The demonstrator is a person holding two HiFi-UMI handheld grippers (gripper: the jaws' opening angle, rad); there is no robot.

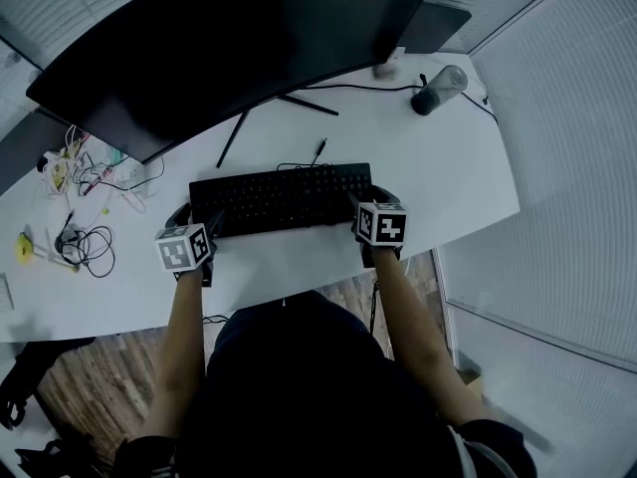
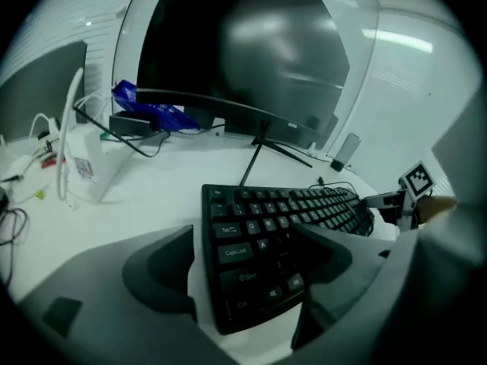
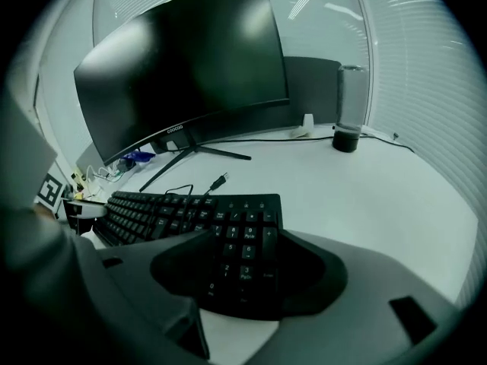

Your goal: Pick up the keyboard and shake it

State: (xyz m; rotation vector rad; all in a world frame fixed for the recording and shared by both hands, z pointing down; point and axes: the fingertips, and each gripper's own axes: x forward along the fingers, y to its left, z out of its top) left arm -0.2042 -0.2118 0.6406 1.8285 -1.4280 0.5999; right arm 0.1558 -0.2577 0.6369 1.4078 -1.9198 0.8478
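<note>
A black keyboard (image 1: 284,197) lies flat on the white desk (image 1: 438,197), in front of the monitor. My left gripper (image 1: 199,221) is at its left end. In the left gripper view the front-left corner of the keyboard (image 2: 266,219) sits between the jaws of the left gripper (image 2: 247,238), with a strip of white desk showing beside the left finger (image 2: 163,268). My right gripper (image 1: 368,201) is at the right end. There the number pad of the keyboard (image 3: 236,242) lies between the widely spread jaws of the right gripper (image 3: 243,253).
A large curved monitor (image 1: 229,38) on thin stand legs (image 1: 299,103) stands just behind the keyboard. A dark cylinder (image 1: 438,90) stands at the back right. Tangled cables (image 1: 85,242) and small items lie at the left. The keyboard's loose USB plug (image 1: 320,150) lies behind it.
</note>
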